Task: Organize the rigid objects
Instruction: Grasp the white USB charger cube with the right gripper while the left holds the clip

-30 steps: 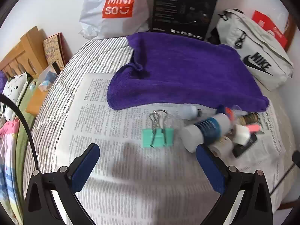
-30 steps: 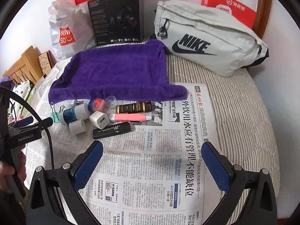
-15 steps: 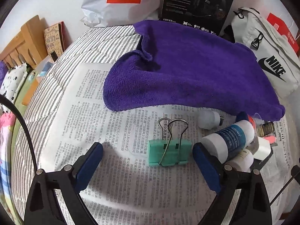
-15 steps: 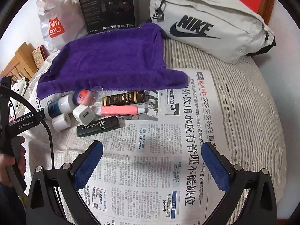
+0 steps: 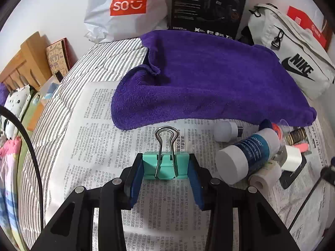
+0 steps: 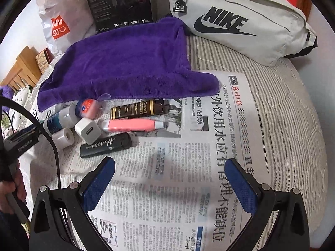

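Observation:
My left gripper [image 5: 166,165] is shut on a mint-green binder clip [image 5: 165,166] lying on the newspaper [image 5: 100,146], its wire handles pointing away. To its right lies a blue-and-white bottle [image 5: 247,153], a white tape roll [image 5: 264,174] and a white charger cube [image 5: 293,159]. My right gripper [image 6: 169,179] is open and empty above the newspaper [image 6: 188,198]. Ahead of it to the left lie a black Horizon stick [image 6: 105,145], a pink tube [image 6: 132,124], a dark gold-lettered tube [image 6: 139,109], the charger cube [image 6: 88,130] and the tape roll [image 6: 62,137].
A purple towel [image 5: 209,79] lies behind the objects on the striped bed. A Miniso bag [image 5: 125,6], a black box [image 5: 209,6] and a grey Nike bag [image 6: 240,21] stand along the wall. A wooden bed frame [image 5: 23,62] is at the left.
My left gripper moved forward over the binder clip and closed on it. My right gripper moved forward and lower toward the newspaper, still open.

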The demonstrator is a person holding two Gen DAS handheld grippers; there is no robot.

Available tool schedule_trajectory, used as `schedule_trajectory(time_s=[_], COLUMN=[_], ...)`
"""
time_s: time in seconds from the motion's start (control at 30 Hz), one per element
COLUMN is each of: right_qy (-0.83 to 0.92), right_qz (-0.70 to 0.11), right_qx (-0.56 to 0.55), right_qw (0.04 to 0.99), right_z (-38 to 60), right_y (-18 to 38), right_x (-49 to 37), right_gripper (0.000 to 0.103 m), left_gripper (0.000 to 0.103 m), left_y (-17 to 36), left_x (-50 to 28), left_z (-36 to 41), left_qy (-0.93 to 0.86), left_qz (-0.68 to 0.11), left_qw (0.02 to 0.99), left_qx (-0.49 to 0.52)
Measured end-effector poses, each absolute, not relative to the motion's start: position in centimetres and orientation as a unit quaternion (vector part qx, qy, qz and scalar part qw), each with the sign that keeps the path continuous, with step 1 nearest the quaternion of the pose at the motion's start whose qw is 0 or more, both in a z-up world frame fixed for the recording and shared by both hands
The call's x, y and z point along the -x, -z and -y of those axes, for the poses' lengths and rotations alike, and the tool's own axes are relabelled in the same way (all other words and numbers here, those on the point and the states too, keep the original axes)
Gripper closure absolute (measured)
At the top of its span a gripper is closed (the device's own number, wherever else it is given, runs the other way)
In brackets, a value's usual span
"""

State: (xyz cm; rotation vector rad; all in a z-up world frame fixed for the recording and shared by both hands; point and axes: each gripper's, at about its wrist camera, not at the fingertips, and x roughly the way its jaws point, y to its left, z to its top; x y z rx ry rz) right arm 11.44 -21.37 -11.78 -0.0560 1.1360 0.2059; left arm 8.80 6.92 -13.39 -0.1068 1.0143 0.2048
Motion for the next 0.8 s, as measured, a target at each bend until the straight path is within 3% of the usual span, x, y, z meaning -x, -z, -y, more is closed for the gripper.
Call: schedule_trajectory(time_s=[0.53, 0.8], right_qy=[-0.202, -0.245], right_qz=[-0.519, -0.515], right_qx=[-0.026, 0.038], right_qw=[0.830, 0.821], right_z=[16.4, 13.0], right_y=[12.3, 13.2], right_x=[-12.5, -13.5], right_gripper=[0.004, 0.026], left_gripper=[0.064, 0.064], left_y=[13.4, 13.4], left_x=[-8.9, -8.7], left_z=[-6.9, -7.4], left_qy=[-0.089, -0.074], left_qz=[-0.488, -0.490], left_qw=[0.867, 0.867], left_qx=[0.050, 0.057])
